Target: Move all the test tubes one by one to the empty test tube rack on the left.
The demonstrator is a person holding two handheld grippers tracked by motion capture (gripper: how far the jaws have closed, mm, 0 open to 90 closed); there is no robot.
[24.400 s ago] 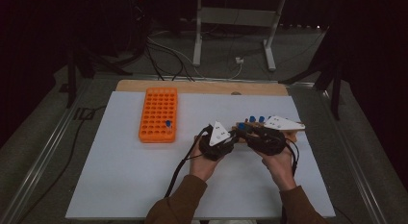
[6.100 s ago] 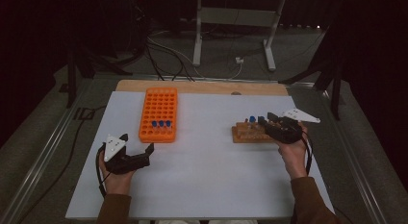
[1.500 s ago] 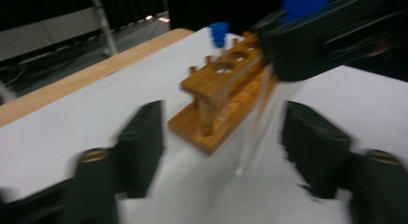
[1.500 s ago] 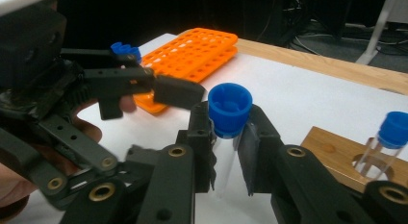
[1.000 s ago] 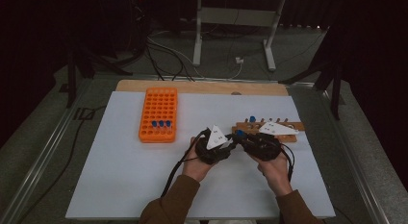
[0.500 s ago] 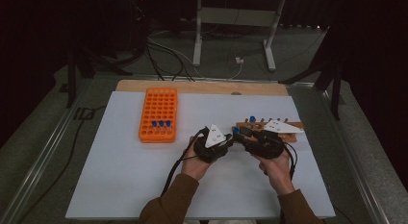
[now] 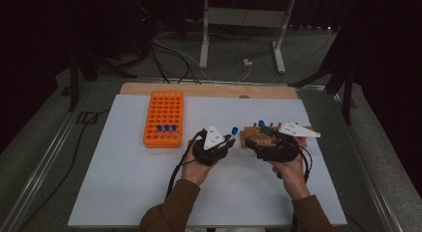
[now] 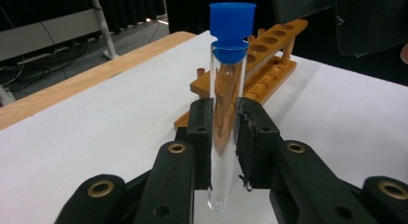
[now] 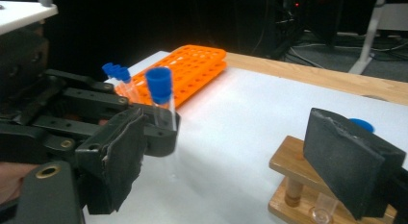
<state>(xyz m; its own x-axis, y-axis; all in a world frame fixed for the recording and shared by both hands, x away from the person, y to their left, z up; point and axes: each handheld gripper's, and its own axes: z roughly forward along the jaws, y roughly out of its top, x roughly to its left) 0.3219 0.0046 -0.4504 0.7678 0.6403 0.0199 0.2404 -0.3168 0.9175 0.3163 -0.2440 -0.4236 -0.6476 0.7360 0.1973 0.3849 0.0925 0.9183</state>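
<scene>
The left gripper (image 8: 223, 137) clamps a blue-capped test tube (image 8: 229, 89) upright above the white table (image 7: 149, 192); the right gripper (image 9: 231, 152), jaws just opening with nothing between, hovers at the wooden rack (image 7: 256, 137)

Clear test tube (image 8: 226, 128) with a blue cap (image 8: 232, 23); orange tube rack (image 7: 164, 117); brown wooden rack (image 8: 260, 65); white table (image 7: 129, 182); black jaws.
</scene>
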